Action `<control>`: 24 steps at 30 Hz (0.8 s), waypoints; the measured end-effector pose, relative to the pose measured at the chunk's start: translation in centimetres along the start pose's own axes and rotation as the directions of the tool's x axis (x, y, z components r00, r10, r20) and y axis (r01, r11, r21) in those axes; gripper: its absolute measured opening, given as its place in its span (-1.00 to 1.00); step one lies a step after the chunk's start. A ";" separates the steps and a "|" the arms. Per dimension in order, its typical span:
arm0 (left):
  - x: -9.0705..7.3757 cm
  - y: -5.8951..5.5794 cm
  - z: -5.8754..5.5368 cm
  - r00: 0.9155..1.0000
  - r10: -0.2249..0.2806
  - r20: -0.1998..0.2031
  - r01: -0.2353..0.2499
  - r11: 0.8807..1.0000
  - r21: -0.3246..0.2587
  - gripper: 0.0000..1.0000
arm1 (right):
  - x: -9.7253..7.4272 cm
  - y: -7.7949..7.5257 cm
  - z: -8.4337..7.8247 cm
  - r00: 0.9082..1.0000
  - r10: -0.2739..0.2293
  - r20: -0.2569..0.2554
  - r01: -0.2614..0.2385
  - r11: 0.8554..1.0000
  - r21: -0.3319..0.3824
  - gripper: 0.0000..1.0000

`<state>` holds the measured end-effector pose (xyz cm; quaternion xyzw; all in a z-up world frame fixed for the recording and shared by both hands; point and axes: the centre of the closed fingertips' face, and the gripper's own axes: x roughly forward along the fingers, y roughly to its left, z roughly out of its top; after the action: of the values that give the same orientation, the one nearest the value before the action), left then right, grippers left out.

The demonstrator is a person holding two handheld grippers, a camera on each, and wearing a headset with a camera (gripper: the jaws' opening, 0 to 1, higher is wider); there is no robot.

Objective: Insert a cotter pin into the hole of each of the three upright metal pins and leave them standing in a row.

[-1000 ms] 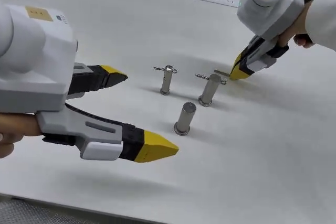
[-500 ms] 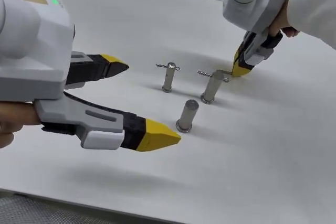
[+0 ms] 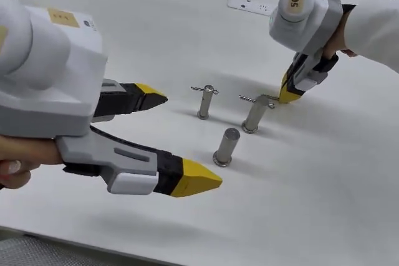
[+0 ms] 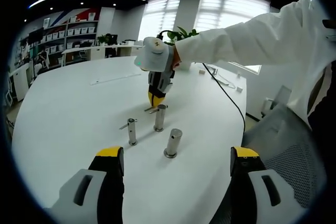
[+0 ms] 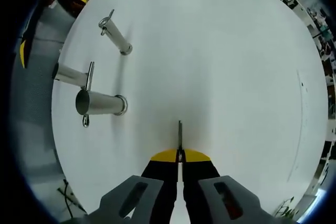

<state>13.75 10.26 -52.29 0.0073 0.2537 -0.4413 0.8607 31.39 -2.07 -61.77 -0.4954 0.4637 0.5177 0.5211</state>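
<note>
Just beyond the three upright metal pins [image 3: 254, 115] on the table [image 3: 324, 204], the right tongs [image 5: 179, 157] pinch a cotter pin [image 5: 179, 132], its held end hidden between them. The left tongs [image 3: 185, 139] hover spread; the nearest pin [image 3: 227, 146] looks bare.

Right gripper [image 3: 288, 96], cotter pin [image 5: 179, 135] in its jaws: we log it steeper now, body swung in over its tip; a second ago it leaned outward.
</note>
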 end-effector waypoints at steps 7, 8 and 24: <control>0.0 -0.7 0.8 1.000 -0.007 0.008 0.007 0.999 0.038 0.61 | -1.9 0.9 -0.4 0.999 -0.024 0.040 0.023 0.999 0.024 -1.00; 0.0 -0.7 0.9 1.000 -0.007 0.009 0.007 0.999 0.038 0.61 | -2.2 1.0 -0.4 0.998 -0.030 0.048 0.029 0.999 0.019 -1.00; 0.6 -1.2 2.3 1.000 -0.007 0.007 0.007 0.999 0.053 0.45 | -6.9 7.0 -0.2 0.970 -0.053 0.237 0.036 0.997 0.075 -1.00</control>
<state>14.10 8.51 -50.32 0.0275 0.2389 -0.4510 0.8595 24.14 -3.05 -55.14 -0.4213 0.4040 0.5452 0.6016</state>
